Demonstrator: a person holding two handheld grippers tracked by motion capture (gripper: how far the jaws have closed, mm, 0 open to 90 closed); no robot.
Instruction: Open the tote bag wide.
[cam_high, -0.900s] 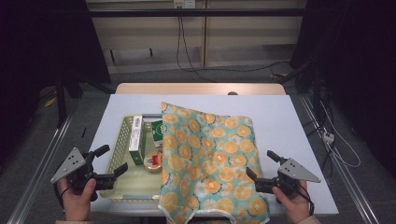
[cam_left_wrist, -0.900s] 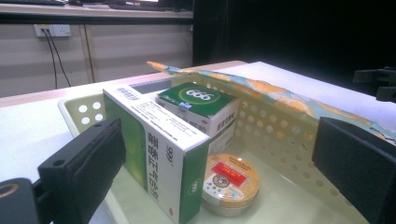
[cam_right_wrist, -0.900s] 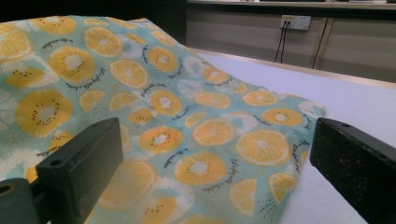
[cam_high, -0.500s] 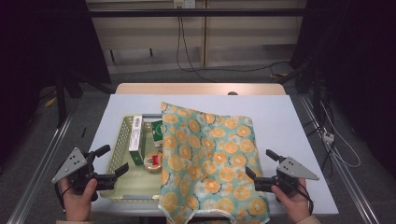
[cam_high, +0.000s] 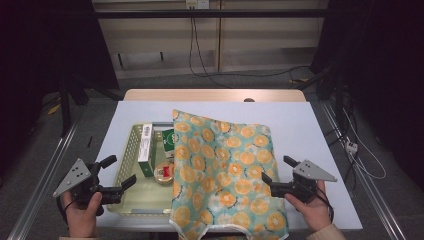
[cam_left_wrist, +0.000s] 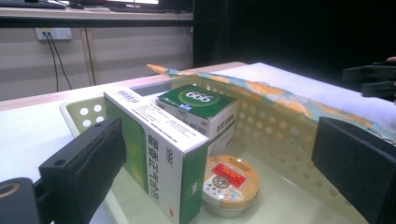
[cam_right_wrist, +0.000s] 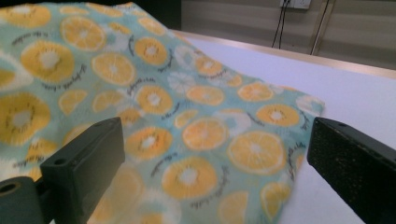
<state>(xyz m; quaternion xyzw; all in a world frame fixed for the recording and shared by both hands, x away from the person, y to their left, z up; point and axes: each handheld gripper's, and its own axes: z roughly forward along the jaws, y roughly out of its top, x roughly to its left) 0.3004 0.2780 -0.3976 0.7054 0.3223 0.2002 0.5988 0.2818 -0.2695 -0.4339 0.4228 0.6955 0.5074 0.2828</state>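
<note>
left gripper (cam_high: 118, 176) jaws wide, empty, near-left of pale green perforated plastic basket (cam_high: 128, 150) | right gripper (cam_high: 276, 176) wide, empty – beside orange-slice print teal cloth (cam_high: 225, 170) draped over basket's right half, probably a cover – green-white medicine box (cam_left_wrist: 154, 144) exposed

Bright lit table, dark surroundings, blurred foreground.

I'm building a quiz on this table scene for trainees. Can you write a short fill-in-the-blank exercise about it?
1. The cloth is printed with slices of ____.
2. The cloth drapes over the right side of the pale green ____.
3. Beside the tall box in the basket lies a round ____.
4. The jaws of the left hand-held gripper and the right hand-held gripper both stand ____.

Missing words: orange; basket; tin; open
</note>
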